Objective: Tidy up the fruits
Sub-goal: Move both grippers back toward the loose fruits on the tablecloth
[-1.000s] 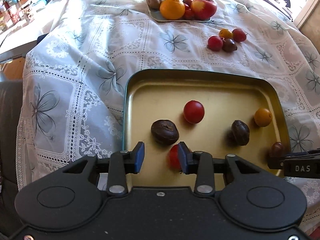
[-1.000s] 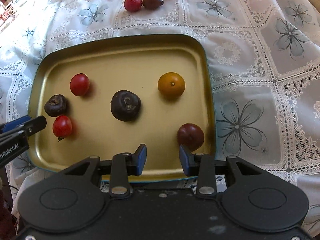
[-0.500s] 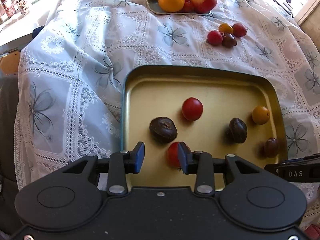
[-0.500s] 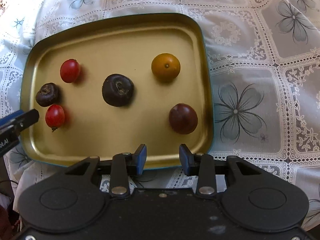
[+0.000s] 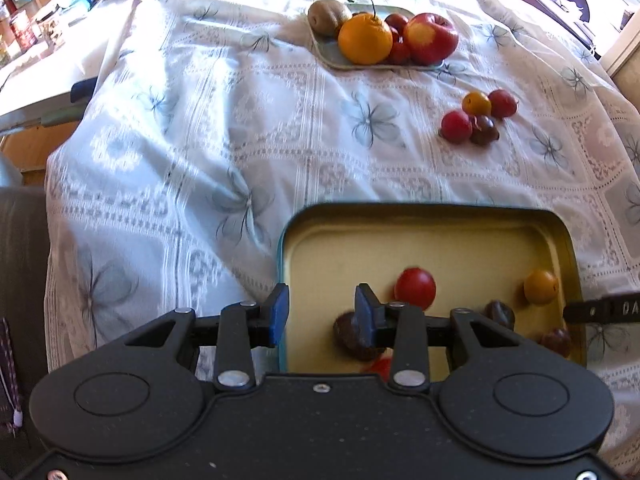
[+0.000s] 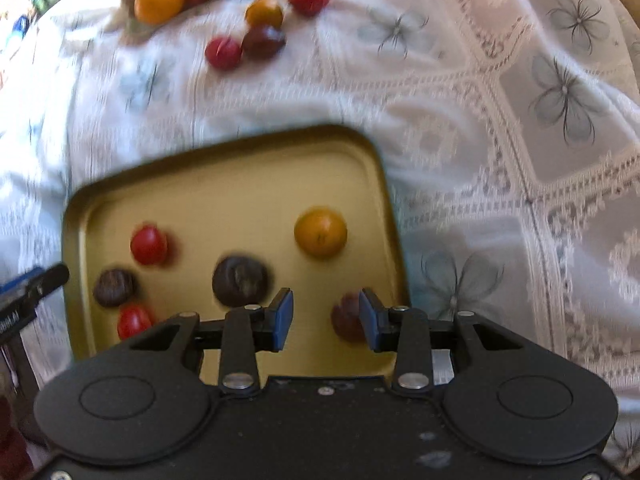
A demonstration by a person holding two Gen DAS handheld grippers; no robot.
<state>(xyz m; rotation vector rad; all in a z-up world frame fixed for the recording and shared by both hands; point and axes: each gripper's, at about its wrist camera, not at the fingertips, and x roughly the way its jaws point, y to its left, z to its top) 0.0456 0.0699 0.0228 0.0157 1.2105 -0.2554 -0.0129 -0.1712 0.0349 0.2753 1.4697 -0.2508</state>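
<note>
Both cameras have swung since the earlier frames, so the gold metal tray [image 6: 224,168] now sits lower in each view, with its six small fruits unmoved: two red ones, two wrinkled dark brown ones, an orange one [image 6: 320,233] and a dark purple one [image 6: 347,317]. Only the right wrist view shows all six clearly; in the left view the near red fruit [image 5: 380,366] is mostly hidden behind the left gripper [image 5: 320,314], whose blue pads stand apart, empty. Likewise the right gripper [image 6: 325,318] is released, grasping nothing. Farther off, four loose fruits [image 5: 478,117] lie on the white lace tablecloth [image 5: 200,120]; the pale plate [image 5: 326,50] of large fruit is sharp only in the left view.
</note>
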